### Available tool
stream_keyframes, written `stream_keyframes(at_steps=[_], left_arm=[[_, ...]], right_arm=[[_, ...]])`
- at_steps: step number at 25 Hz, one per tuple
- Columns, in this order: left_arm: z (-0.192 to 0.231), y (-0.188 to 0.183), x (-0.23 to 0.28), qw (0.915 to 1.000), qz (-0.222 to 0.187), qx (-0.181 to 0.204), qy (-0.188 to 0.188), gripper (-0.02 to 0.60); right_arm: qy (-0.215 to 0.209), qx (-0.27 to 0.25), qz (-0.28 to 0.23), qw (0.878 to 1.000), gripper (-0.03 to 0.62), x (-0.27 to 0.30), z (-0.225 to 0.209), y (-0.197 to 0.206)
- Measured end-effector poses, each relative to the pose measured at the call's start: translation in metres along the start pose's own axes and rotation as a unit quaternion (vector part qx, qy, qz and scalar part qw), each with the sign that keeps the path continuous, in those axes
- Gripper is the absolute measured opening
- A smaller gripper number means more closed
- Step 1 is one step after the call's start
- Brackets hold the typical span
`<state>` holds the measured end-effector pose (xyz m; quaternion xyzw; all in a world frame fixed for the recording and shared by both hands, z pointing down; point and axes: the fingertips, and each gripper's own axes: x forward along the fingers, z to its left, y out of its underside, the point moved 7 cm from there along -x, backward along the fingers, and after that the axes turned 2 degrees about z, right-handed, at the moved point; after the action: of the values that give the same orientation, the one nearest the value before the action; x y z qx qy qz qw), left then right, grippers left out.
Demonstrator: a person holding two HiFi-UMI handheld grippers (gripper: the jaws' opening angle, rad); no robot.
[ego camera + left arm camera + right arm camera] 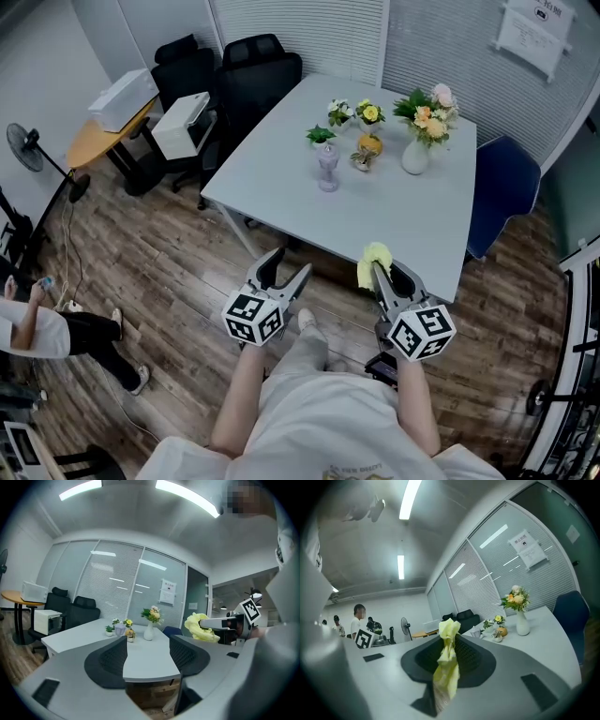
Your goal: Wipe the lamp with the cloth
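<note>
One lamp (327,167), small and pale lilac, upright on the far half of the white tabletop (272,192). Just right of the lamp, two small pieces (366,153), one of them orange, both too small to identify. Behind the lamp, three small potted plants (322,135): one plain green, one with white flowers, one with yellow. Further right of the lamp, one white vase (415,157) holding a bouquet of pink and orange flowers.

One cloth (375,263), yellow, well apart from the lamp on its near right, at the tabletop's near edge. Pinched in the right gripper (391,276), jaws closed narrow on it. A bunched tuft above the tips, a strip hanging down between the pads toward that gripper's camera.

One left gripper (289,266), on the near side of the lamp and slightly left, off the tabletop's near edge, over the wooden floor (169,272). Jaws spread wide, nothing held between them. About level with the right gripper, near it but apart.

Left of the lamp, past the tabletop's far-left corner, two black office chairs (253,70). Right of the lamp, past the tabletop's right edge, one blue chair (504,187). Further left of the lamp, one round wooden side table (98,141) with one white box on it, and a second white box (183,122) beside the chairs. One standing fan (26,148) furthest left. One person (42,328), only partly in view, well to the near left of the lamp.
</note>
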<state>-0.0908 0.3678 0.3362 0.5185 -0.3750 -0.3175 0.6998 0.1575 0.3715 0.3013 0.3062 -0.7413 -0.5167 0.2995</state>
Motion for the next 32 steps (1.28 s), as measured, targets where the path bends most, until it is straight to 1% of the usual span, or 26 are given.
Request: stream_keyframes(at_steps=[3,7,12,18,22,25,28,32], left_arm=[[0.009,0.001,0.012,1.0000,0.007,0.002,-0.005,0.267],[0.030,0.002,0.040,0.9998,0.010,-0.010,-0.014,0.267],[0.056,0.009,0.095,0.9993,0.025,-0.028,-0.009,0.267],[0.101,0.006,0.170,0.9979,0.055,-0.034,0.001,0.267],[0.134,0.011,0.210,0.9958,0.084,-0.037,0.007,0.267],[0.158,0.021,0.235,0.9938,0.106,-0.034,0.012,0.267],[0.181,0.030,0.254,0.9920,0.120,-0.037,0.014,0.267],[0.205,0.038,0.270,0.9899,0.135,-0.037,0.019,0.267]], right_arm=[[0.003,0.001,0.007,1.000,0.077,0.012,-0.010,0.001],[0.006,0.003,0.018,1.000,0.077,0.036,-0.032,0.001],[0.015,0.007,0.037,0.999,0.077,0.073,-0.071,-0.003],[0.021,0.012,0.062,0.998,0.077,0.143,-0.121,-0.018],[0.008,0.023,0.073,0.997,0.077,0.196,-0.142,-0.023],[0.003,0.022,0.086,0.996,0.077,0.233,-0.155,-0.021],[-0.005,0.026,0.094,0.995,0.077,0.266,-0.164,-0.017],[-0.019,0.027,0.092,0.995,0.077,0.299,-0.169,-0.020]])
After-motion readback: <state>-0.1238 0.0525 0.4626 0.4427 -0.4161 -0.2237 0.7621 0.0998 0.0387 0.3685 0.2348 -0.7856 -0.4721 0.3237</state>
